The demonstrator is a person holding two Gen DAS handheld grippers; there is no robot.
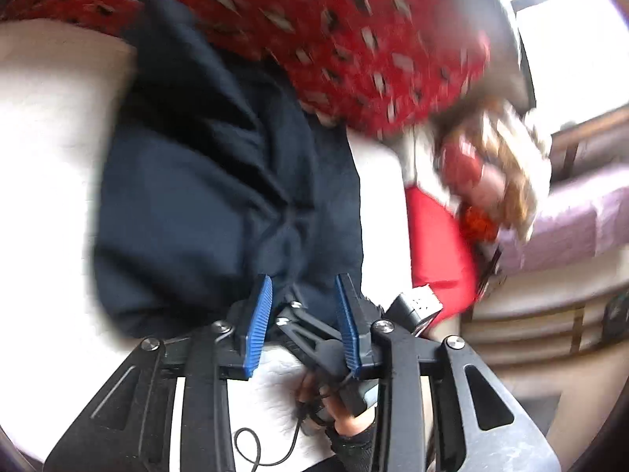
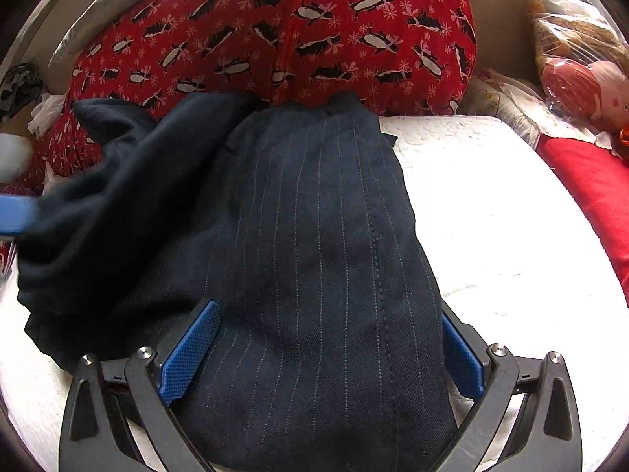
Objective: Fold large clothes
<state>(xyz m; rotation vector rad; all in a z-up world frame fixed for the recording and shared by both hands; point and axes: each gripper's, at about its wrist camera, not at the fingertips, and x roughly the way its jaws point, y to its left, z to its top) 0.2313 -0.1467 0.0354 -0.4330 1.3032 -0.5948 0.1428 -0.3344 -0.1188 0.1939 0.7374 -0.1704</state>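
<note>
1. Navy pinstriped cloth, a large garment (image 2: pixel 314 236), lies on the white quilted bed surface (image 2: pixel 511 216). Its far end butts against a red penguin-print cushion (image 2: pixel 275 31), and part of it runs lengthwise and fairly flat while a looser flap is bunched toward the left.

2. The right gripper (image 2: pixel 326 346) stands with its blue pads spread as wide as they show, one on each side of the flat strip near its close end. The cloth lies between them, but the pads do not look pressed onto it, so nothing is held there.

3. The left gripper (image 1: pixel 304 314) hovers over the near edge of the same garment (image 1: pixel 220 181) in a blurred view. Its jaws are a modest way apart with no cloth between the pads (image 1: pixel 259 326), so it is empty. In the right wrist view a blue pad (image 2: pixel 17 212) shows at the left edge beside the bunched flap.

4. By my reading the fold is mid-way: one lengthwise layer is laid, and the loose flap on the left is not yet squared up.

5. The next move likely calls for the left gripper to pinch the flap's edge and carry it over the flat strip, while the right closes on or pins the near end.

6. Beyond lie a red cloth (image 2: pixel 589 181) and a plastic-wrapped bundle (image 2: pixel 578 59) at the right edge.
</note>
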